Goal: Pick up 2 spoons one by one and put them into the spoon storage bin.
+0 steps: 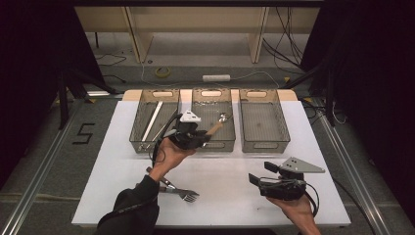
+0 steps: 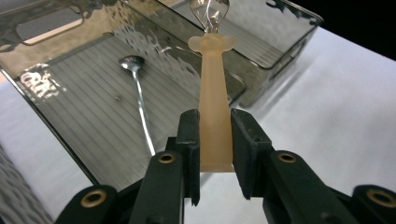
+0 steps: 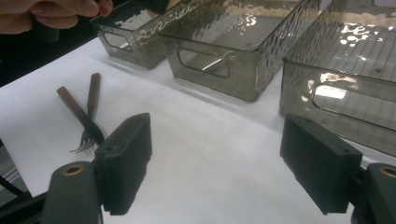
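The spoon (image 2: 214, 88) with the pale handle is held by the left gripper (image 2: 215, 140); its two black jaws are pressed on the lower part of the handle, one on each side. The long axis of the spoon runs straight out from the jaws, so the shiny bowl is the far end and the flat end of the handle is just behind the pads. In the high view the spoon (image 1: 218, 124) points from the left gripper (image 1: 188, 133) toward the far right, and its bowl is already over the middle tray (image 1: 230, 132), above the near wall.

In that tray one other spoon (image 2: 137, 93), all metal, lies on the ribbed floor, to the left of the held one in the left gripper view. The two are apart. I judge that the coming move is to lower and let go the spoon inside this tray, and for this the handle end must also pass the near wall, because now it seems to be over the rim or just before it.

The right gripper (image 3: 219, 163) has its jaws wide apart with nothing between them, and it rests over the white table (image 1: 220, 176), well apart from the trays. Two forks (image 3: 86, 116) lie near the front left, closer to the left hand.
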The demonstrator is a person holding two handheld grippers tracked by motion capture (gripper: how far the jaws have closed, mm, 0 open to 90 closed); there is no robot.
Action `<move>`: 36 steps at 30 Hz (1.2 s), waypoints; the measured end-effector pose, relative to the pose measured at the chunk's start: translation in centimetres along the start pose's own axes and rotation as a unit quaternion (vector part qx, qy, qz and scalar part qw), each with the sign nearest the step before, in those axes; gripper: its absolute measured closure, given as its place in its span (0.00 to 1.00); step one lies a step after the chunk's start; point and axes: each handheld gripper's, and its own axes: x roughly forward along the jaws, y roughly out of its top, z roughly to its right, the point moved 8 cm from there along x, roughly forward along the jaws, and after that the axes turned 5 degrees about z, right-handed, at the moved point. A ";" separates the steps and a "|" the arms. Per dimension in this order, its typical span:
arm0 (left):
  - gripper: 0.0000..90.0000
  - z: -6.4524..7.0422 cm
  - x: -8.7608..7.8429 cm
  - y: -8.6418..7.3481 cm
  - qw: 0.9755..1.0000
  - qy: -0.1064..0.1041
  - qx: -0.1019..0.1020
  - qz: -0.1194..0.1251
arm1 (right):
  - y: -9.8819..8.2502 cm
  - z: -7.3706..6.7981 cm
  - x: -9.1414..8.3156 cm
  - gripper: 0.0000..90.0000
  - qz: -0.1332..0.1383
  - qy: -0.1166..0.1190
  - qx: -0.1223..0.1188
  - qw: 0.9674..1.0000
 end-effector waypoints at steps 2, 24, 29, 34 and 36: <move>0.82 -0.4 0.3 0.2 1.000 0.007 0.002 -0.004 | 0.0 0.0 0.0 0.29 -0.001 0.000 0.000 1.000; 0.82 -4.1 3.7 1.1 0.998 0.053 -0.035 -0.024 | -0.1 0.0 0.1 0.29 -0.003 0.003 -0.001 1.000; 0.82 -4.7 4.1 0.7 0.997 0.060 -0.039 -0.035 | -0.1 0.0 0.1 0.29 -0.003 0.003 0.000 1.000; 0.82 -5.3 4.5 0.4 0.996 0.067 -0.048 -0.044 | -0.1 0.0 0.1 0.29 -0.003 0.004 0.000 1.000; 0.82 -5.4 4.7 0.3 0.995 0.066 -0.061 -0.047 | -0.1 0.0 0.1 0.29 -0.003 0.004 0.000 1.000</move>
